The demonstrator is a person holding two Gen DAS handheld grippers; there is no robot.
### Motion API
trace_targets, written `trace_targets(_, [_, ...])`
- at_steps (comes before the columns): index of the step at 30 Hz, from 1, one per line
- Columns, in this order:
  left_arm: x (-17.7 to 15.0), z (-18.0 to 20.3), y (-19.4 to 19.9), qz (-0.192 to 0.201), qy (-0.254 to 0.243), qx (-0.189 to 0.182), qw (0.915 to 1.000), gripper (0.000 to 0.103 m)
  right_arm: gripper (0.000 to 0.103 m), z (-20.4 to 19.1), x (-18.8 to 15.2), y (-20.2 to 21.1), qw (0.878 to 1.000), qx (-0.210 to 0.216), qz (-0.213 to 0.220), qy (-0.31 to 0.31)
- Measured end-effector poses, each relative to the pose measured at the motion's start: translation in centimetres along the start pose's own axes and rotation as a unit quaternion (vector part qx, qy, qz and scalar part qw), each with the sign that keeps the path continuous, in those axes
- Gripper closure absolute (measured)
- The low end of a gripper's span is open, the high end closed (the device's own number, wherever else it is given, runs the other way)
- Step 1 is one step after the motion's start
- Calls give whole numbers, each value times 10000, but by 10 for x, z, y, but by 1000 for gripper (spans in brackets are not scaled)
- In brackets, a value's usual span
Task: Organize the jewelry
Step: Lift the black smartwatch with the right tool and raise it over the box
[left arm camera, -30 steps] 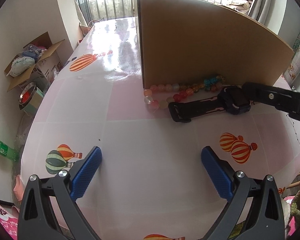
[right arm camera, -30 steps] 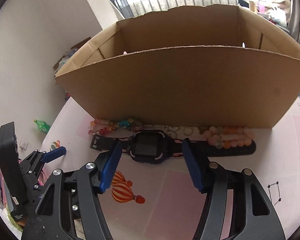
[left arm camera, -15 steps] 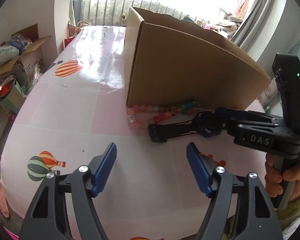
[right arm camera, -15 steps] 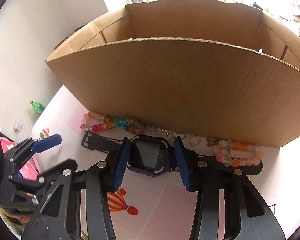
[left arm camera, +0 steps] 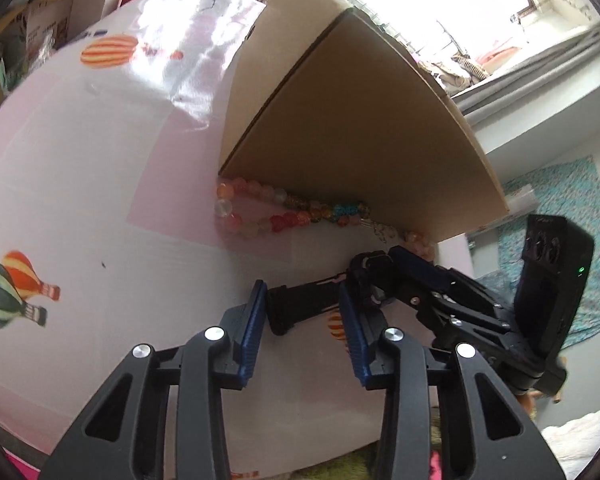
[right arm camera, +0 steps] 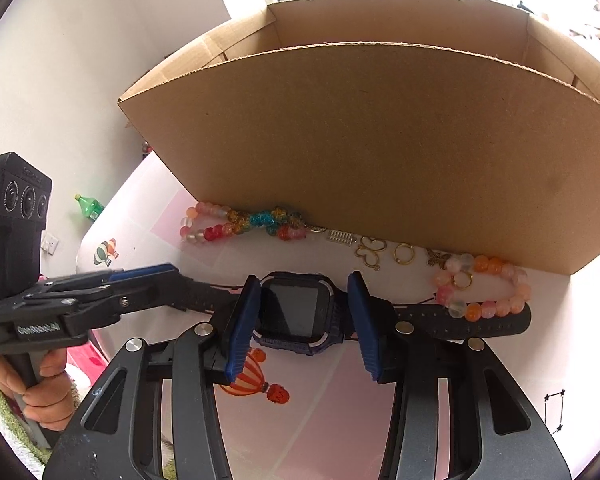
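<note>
**Watch lying crosswise before both grippers, in front of the box**

The dark navy square-faced wristwatch with black rubber straps (right arm camera: 296, 312) lies flat on the pink-and-white balloon-printed tabletop (left arm camera: 100, 184), just in front of the near wall of the open brown cardboard box (right arm camera: 360, 152). Its long axis runs parallel to that wall, from left to right in the right wrist view. Along the foot of the wall, between box and watch, lie a multicoloured glass-bead bracelet (right arm camera: 240, 222), small gold charms and rings (right arm camera: 384, 252) and a pink-and-orange bead bracelet (right arm camera: 484, 292), the last resting against the right-hand strap.

The right gripper (right arm camera: 300, 316) stands over the watch case, its 2 blue-padded jaws straddling it across the strap line. The pads sit right at the sides of the case; whether they press on it cannot be told.

The left gripper (left arm camera: 302, 320) comes in from the free end of the left-hand strap. Its jaws have just been closing, with the strap end between them. A gap shows on the right pad's side, so the strap is enclosed and not yet pinched.

Judgement: the right gripper is nearer the heavy middle, the left nearer the limp strap tip. With the watch lying crosswise, lifting it over the wall likely calls for both ends to rise together, or the strap may drag the beads.
</note>
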State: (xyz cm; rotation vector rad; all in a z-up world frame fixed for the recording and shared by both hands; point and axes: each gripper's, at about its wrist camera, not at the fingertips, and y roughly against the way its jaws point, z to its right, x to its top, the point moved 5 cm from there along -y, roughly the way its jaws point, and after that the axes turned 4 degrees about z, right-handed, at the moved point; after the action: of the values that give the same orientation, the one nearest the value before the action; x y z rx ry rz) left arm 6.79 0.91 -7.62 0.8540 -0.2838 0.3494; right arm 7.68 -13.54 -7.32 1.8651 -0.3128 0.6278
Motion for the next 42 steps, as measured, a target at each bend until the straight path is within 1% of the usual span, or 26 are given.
trace_targets(1, [-1,0,1,-10,232,-293,9993,69,61,0,-2,1,10000,12,24,-1])
trace_targets(2, [-2,-1,3,-3,411,-478,9980,69,61,2,-3,1,10000,24,44,-4])
trace_targets(3, [-4,0,3,3,514,-584,9970,69,61,2,-5,2,10000,42,61,-9])
trace_targets(4, [-5,0,3,4,555,-594,9967,69,61,2,-5,3,10000,65,73,-22])
trace_targets(8, [-5,2,-3,78,400,-211,9989,70,61,6,-8,8,9997,184,82,-152])
trace_targets(9, [-4,4,-3,104,332,-136,9993,71,61,18,-11,-4,9996,193,72,-180])
trace_targets(13, [-2,4,-11,117,69,302,9995,90,61,22,-17,0,9990,301,38,-339])
trace_targets(16, [1,5,-12,150,-107,474,9987,93,61,19,-21,6,9991,263,49,-337])
trace_targets(19, [3,14,-12,193,-600,887,9941,94,61,21,-21,19,9978,400,107,-515])
trace_targets(20, [2,13,-2,217,-781,1033,9913,94,61,25,-22,25,9972,404,171,-600])
trace_targets(21, [1,15,-2,237,-965,1167,9882,94,59,31,-25,34,9965,365,257,-700])
trace_targets(23, [-4,17,-3,275,-1266,1321,9827,94,57,45,-32,52,9951,188,396,-887])
trace_targets(26, [-8,21,-4,305,-1543,1421,9773,94,56,70,-44,76,9897,-212,516,-1315])
trace_targets(28, [-9,20,-3,305,-1618,1408,9763,94,54,91,-53,84,9837,-508,501,-1653])
trace_targets(31, [-10,19,-2,297,-1697,1369,9755,94,54,106,-54,81,9768,-599,524,-1987])
trace_targets(33, [-9,21,-9,256,-1713,1355,9755,94,54,116,-52,75,9749,-685,472,-2064])
trace_targets(35, [-9,21,-10,216,-1714,1342,9758,94,55,117,-51,65,9737,-736,349,-2128])
trace_targets(36, [-8,21,-11,189,-1696,1349,9761,94,56,118,-51,64,9731,-666,352,-2177])
trace_targets(37, [-8,22,-12,160,-1687,1360,9761,94,59,117,-51,60,9726,-376,256,-2281])
trace_targets(38, [-8,23,-13,134,-1704,1376,9756,94,59,118,-51,61,9711,-352,270,-2344])
trace_targets(39, [-8,22,-12,102,-1724,1395,9751,94,60,118,-53,61,9696,-233,254,-2424])
trace_targets(40, [-8,23,-13,70,-1746,1418,9743,94,62,119,-54,62,9663,37,251,-2563])
trace_targets(42, [-7,25,-14,7,-1819,1477,9722,94,63,121,-55,67,9557,536,394,-2868])
